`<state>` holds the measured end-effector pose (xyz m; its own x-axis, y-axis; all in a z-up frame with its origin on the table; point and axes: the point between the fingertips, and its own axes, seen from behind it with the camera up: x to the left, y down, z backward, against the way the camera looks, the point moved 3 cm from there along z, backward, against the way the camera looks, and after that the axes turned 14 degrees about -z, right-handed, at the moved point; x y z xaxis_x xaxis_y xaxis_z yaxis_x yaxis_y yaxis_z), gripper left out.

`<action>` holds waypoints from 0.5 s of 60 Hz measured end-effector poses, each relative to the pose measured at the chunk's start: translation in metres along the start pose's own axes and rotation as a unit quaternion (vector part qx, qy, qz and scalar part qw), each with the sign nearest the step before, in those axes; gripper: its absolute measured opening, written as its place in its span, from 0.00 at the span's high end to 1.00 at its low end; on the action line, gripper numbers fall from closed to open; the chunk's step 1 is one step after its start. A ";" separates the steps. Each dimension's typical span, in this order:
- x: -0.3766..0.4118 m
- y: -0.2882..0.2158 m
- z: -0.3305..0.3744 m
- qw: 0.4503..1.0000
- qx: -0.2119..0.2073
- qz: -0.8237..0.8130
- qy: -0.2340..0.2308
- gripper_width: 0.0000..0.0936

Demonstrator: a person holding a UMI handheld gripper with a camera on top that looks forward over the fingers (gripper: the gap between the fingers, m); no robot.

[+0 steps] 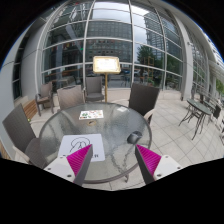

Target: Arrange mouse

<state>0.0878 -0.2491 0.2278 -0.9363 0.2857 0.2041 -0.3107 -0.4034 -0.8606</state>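
No computer mouse can be made out anywhere on the round glass-topped table [110, 125]. The gripper [114, 158] hangs above the table's near edge, its two magenta-padded fingers [79, 156] spread apart with nothing between them. Beyond the fingers lies a white printed sheet [91, 114]. Grey metal chairs [143, 98] ring the table, and a wooden lectern stand [105, 66] rises behind it.

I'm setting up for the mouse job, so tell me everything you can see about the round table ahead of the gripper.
The round table has a clear glass top with a thin pale rim, level, standing on an outdoor paved terrace ringed by grey chairs. On it lie a printed sheet at the far side and a white sheet nearer the open gripper. No mouse is identifiable.
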 end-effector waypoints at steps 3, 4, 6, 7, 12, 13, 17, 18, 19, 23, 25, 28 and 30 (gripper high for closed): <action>0.005 0.009 -0.001 1.000 0.010 0.002 -0.019 0.08; 0.006 0.014 -0.003 1.000 0.014 0.001 -0.023 0.08; 0.003 0.028 -0.009 0.999 0.024 -0.001 -0.028 0.07; 0.001 0.035 -0.013 0.999 0.029 -0.002 -0.029 0.07; -0.017 0.062 -0.031 0.998 0.057 0.003 -0.019 0.07; -0.028 0.079 -0.042 0.998 0.059 0.004 -0.018 0.07; -0.048 0.088 -0.049 0.997 0.083 0.007 -0.004 0.07; -0.054 0.093 -0.054 0.996 0.088 0.007 -0.002 0.07; -0.061 0.098 -0.058 0.996 0.092 0.006 0.000 0.07; -0.086 0.117 -0.082 0.995 0.104 0.002 0.005 0.07; -0.101 0.117 -0.091 0.994 0.111 0.003 0.009 0.08; -0.116 0.116 -0.108 0.993 0.121 0.006 0.009 0.09; -0.124 0.113 -0.121 0.992 0.126 0.008 0.007 0.09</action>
<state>0.1885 -0.2244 0.0485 -0.9397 0.2889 0.1832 -0.3283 -0.6113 -0.7201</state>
